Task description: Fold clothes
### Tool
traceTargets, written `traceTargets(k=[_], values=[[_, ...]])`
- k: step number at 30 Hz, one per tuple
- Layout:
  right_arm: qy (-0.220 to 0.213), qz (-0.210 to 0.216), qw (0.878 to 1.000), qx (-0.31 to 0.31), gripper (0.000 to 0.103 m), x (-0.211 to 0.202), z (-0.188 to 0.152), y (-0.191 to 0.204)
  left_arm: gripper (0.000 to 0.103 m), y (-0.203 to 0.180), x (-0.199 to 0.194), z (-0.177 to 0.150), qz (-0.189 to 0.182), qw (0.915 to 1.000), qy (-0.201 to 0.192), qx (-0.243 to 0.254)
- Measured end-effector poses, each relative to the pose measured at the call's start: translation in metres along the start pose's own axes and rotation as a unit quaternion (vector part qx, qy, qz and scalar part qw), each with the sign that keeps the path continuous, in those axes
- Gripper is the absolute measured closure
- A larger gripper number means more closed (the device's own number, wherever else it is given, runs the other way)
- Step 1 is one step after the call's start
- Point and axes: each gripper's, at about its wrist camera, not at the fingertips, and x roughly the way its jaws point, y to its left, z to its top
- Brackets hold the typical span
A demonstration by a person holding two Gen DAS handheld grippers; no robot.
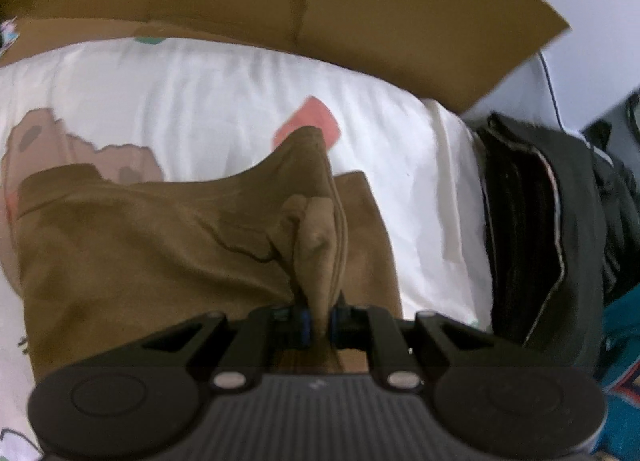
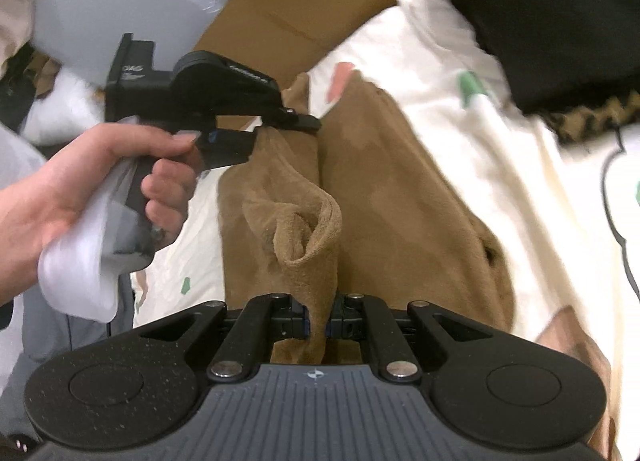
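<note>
Right now the brown cloth (image 2: 400,197) lies on the white printed bedsheet (image 1: 224,101), in the middle of both frames. Both tools pinch it. The right tool (image 2: 318,327) grips a bunched edge low in the frame. The left tool (image 2: 280,123), held by a hand (image 2: 80,181), grips another edge at upper left. The cloth runs long between the 2.

Tan garment (image 1: 140,245), white printed sheet (image 1: 224,101), perhaps cartoon-patterned
</note>
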Motion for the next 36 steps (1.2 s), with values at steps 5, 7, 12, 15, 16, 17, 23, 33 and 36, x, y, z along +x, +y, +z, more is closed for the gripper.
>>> traceTargets(k=[5, 7, 12, 15, 16, 17, 23, 33, 36], values=[[-0.007, -0.006, 1.0, 0.014, 0.099, 0.001, -0.003, -0.009, 0.093, -0.005, 0.008, -0.003, 0.006, 1.0, -0.004, 0.003], [-0.007, -0.007, 1.0, 0.016, 0.099, 0.003, -0.004, -0.011, 0.093, -0.007, 0.009, -0.004, 0.007, 0.9999, -0.007, 0.011], [-0.013, -0.004, 1.0, 0.017, 0.099, -0.003, -0.008, -0.013, 0.093, -0.011, 0.012, -0.005, 0.004, 0.9998, -0.016, 0.013], [-0.018, -0.003, 1.0, 0.018, 0.099, -0.005, -0.009, -0.016, 0.093, -0.017, 0.013, -0.006, 0.005, 0.9995, -0.021, 0.022], [-0.019, -0.004, 1.0, 0.019, 0.099, -0.006, -0.01, -0.017, 0.093, -0.018, 0.014, -0.006, 0.004, 0.9994, -0.022, 0.025], [-0.021, -0.005, 1.0, 0.021, 0.099, -0.007, -0.01, -0.018, 0.093, -0.02, 0.014, -0.006, 0.003, 0.9993, -0.023, 0.027], [-0.022, -0.016, 0.999, 0.029, 0.099, -0.014, -0.017, -0.021, 0.093, -0.026, 0.023, -0.009, -0.003, 0.9988, -0.022, 0.044], [-0.009, -0.042, 0.997, 0.063, 0.094, -0.018, -0.03, -0.034, 0.081, -0.022, 0.02, -0.008, -0.047, 0.9965, -0.018, 0.067], [-0.014, -0.041, 0.996, 0.077, 0.09, -0.025, -0.034, -0.04, 0.078, -0.023, 0.003, -0.008, -0.056, 0.9939, -0.034, 0.089]])
